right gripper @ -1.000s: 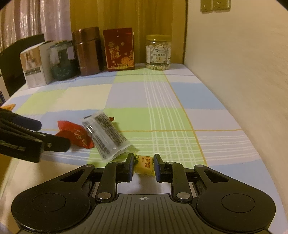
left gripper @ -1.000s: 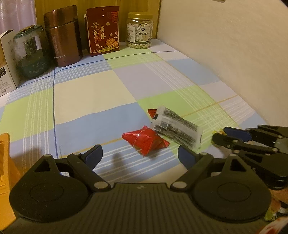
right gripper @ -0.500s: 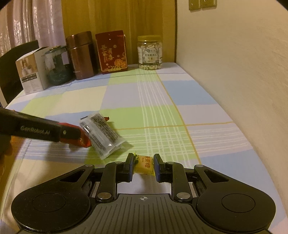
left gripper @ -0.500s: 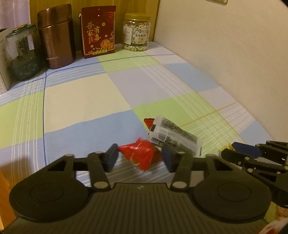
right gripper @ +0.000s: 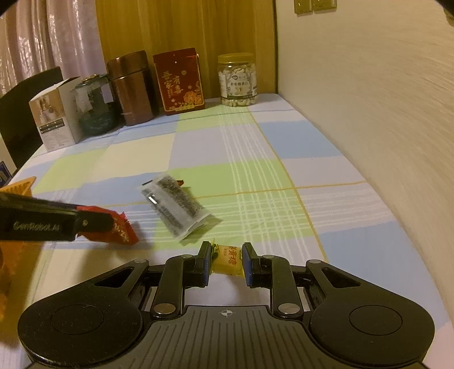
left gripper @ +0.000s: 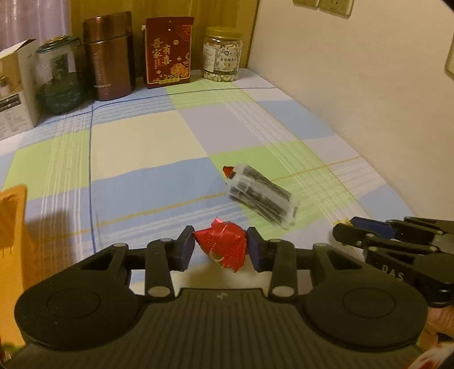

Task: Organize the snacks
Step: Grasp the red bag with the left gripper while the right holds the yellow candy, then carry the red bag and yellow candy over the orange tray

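Standing along the back edge of the checked-cloth surface [right gripper: 249,147], a clear plastic jar with a yellow lid [right gripper: 237,79] holds pale cashew-like nuts; left of it a dark red gift box with gold Chinese characters [right gripper: 180,80], a tall brown metal canister [right gripper: 132,88], a dark green glass jar with a lid [right gripper: 95,109] whose contents cannot be made out, and an open white cardboard box [right gripper: 56,115]. Left gripper [left gripper: 220,247]: fingers closed on a crinkled red foil-wrapped snack [left gripper: 222,246], pinched from both sides near the front of the surface; whether it is lifted clear of the cloth cannot be told. Right gripper [right gripper: 226,262]: fingers clamped on a small yellow-wrapped candy with printed characters [right gripper: 228,259], also at the front edge. Between and beyond the two grippers lies a clear plastic packet with dark printed contents [right gripper: 176,207], tilted and blurred, with a scrap of another red wrapper [left gripper: 228,171] just behind its far end. An orange container edge [left gripper: 12,215] shows at far left. Cloth is pastel blue, green and cream squares. Plain cream wall [right gripper: 369,99] runs along the right side, wooden panelling [right gripper: 176,25] behind the containers, pale curtain [right gripper: 48,37] at left, wall sockets [left gripper: 322,5] high on the wall.
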Motion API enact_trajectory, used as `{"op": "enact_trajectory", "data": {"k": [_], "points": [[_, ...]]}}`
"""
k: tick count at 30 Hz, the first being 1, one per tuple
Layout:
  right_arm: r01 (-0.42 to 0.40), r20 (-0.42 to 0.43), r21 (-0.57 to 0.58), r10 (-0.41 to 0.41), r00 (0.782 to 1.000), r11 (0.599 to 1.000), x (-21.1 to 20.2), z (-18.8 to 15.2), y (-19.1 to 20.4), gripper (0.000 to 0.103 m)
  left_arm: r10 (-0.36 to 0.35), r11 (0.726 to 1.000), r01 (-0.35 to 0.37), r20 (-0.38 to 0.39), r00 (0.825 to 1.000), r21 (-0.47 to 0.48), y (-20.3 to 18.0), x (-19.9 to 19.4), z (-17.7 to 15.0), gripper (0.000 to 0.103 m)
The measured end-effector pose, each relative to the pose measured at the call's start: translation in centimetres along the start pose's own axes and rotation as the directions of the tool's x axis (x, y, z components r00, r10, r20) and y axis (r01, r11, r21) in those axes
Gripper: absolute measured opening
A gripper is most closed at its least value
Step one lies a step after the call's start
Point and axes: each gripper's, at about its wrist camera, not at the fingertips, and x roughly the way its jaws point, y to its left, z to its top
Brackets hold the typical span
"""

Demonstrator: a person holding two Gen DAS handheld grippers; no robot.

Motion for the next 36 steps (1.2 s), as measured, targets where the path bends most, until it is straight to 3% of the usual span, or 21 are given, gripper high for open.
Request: {"op": "enact_trajectory", "data": {"k": [24, 36], "points": [[-0.038, -0.006, -0.001, 0.038, 0.999, 0.999, -11.6, -1.4, 4.9, 0.023, 0.018, 0.998, -0.015, 0.051, 0.999, -0.062, -1.3, -13.2, -5.8, 0.036], [-0.063, -0.01, -0.048, 0.063, 0.998, 0.997, -15.0, -2.6, 8.7, 0.023, 0.033, 0.997, -0.026, 0.078, 0.996, -0.079, -0.7, -18.2, -7.9, 0.036]]}}
